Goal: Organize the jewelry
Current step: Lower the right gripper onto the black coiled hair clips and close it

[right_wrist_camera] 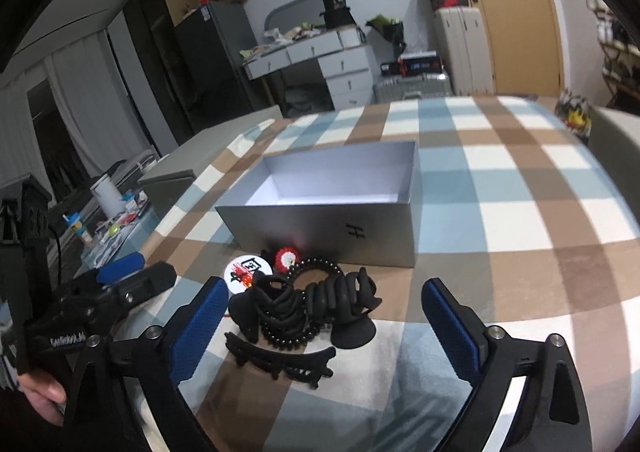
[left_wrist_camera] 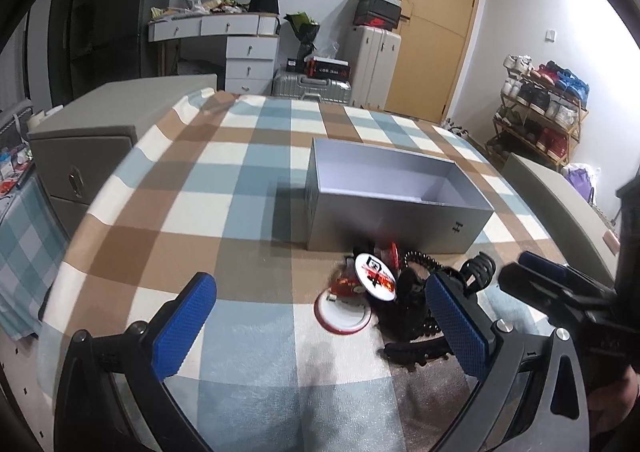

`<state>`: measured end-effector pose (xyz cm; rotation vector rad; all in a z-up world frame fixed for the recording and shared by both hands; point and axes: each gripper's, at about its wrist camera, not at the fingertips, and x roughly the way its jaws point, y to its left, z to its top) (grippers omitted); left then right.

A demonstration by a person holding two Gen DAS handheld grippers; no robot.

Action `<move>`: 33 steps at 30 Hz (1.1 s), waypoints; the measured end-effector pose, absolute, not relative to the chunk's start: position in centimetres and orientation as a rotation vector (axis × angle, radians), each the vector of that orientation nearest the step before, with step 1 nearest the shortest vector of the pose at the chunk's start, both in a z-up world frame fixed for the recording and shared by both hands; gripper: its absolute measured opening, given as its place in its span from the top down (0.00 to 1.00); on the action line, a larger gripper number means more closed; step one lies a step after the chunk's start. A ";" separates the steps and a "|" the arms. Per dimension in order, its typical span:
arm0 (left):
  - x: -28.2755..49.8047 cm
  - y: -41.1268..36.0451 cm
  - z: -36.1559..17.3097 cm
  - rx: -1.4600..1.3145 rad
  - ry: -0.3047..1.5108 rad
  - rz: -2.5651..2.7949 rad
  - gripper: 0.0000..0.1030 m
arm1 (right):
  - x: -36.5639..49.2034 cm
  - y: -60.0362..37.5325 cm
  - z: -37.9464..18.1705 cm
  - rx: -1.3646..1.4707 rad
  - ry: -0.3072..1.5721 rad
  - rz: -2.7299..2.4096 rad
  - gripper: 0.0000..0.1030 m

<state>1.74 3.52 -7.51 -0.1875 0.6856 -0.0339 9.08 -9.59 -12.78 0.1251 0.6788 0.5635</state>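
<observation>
An open grey box (left_wrist_camera: 400,219) (right_wrist_camera: 320,228) stands on the plaid tablecloth (left_wrist_camera: 200,191). In front of it lies a pile of jewelry: a white round badge (left_wrist_camera: 376,276) (right_wrist_camera: 246,270), a red-rimmed white disc (left_wrist_camera: 342,316), a red-and-white brooch (right_wrist_camera: 287,256), a black bead bracelet (right_wrist_camera: 288,336), a big black hair claw (right_wrist_camera: 340,292) and a flat black claw clip (right_wrist_camera: 284,362) (left_wrist_camera: 416,350). My right gripper (right_wrist_camera: 324,332) is open, its blue pads astride the black pile without touching it. My left gripper (left_wrist_camera: 320,326) is open just left of the pile, holding nothing.
A grey cabinet (left_wrist_camera: 80,155) stands at the table's left edge, another grey block (left_wrist_camera: 560,203) at the right. A cluttered side table (right_wrist_camera: 116,219) lies beyond. A hand (right_wrist_camera: 44,392) holds the left gripper's handle. Drawers, suitcases, a door and a shoe rack (left_wrist_camera: 540,111) line the far walls.
</observation>
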 end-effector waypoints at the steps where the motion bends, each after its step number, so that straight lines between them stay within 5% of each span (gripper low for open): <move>1: 1.9 3.6 -7.7 -0.189 0.689 -0.044 0.01 | 9.4 -9.6 -13.0 0.131 0.692 0.566 0.11; 12: 2.3 2.6 -8.0 -0.182 0.702 -0.136 0.01 | 11.2 -9.4 -14.3 0.163 0.765 0.576 0.28; 17: 2.6 2.0 -8.1 -0.169 0.724 -0.194 0.02 | 11.7 -9.7 -14.8 0.186 0.797 0.577 0.53; 33: 3.5 -1.0 -7.6 -0.093 0.754 -0.318 0.08 | 10.6 -12.8 -13.3 0.268 0.698 0.550 0.53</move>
